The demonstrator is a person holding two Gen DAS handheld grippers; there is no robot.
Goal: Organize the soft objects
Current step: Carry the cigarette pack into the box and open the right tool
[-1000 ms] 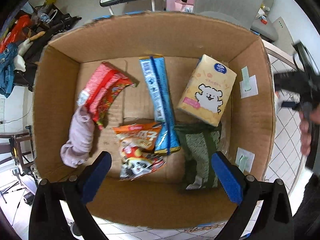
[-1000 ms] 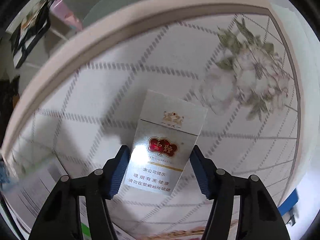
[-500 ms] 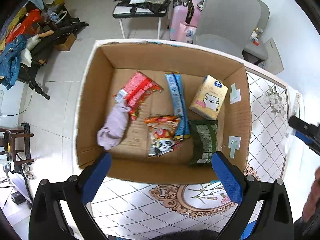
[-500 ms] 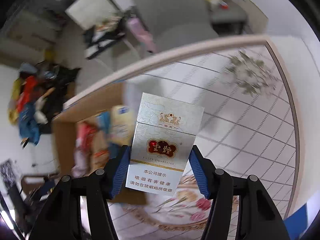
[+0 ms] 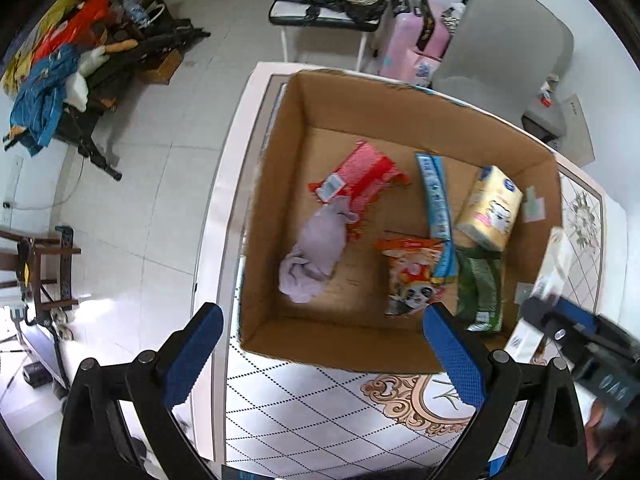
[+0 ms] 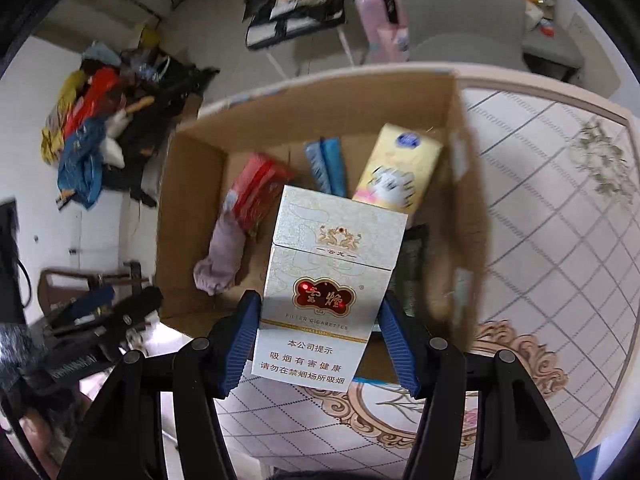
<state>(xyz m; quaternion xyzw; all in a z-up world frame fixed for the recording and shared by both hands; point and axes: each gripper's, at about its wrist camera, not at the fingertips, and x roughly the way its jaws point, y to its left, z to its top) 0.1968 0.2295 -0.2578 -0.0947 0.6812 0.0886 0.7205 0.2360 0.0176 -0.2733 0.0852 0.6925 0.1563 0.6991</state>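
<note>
Matt corrugated cardboard box (image 5: 280, 184), glossy foil snack packs (image 5: 412, 276), soft lilac cloth (image 5: 316, 256), and a pearly paper carton (image 6: 328, 292).

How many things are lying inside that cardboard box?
6: red packet, purple cloth, blue packet, yellow tissue pack, panda snack bag, green packet. Some may hide underneath.

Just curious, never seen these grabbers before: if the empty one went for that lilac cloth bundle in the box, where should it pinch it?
Probably from straight above, across the narrow middle of the lilac cloth bundle. It lies flat and elongated, so the open left gripper could straddle its width.
</note>
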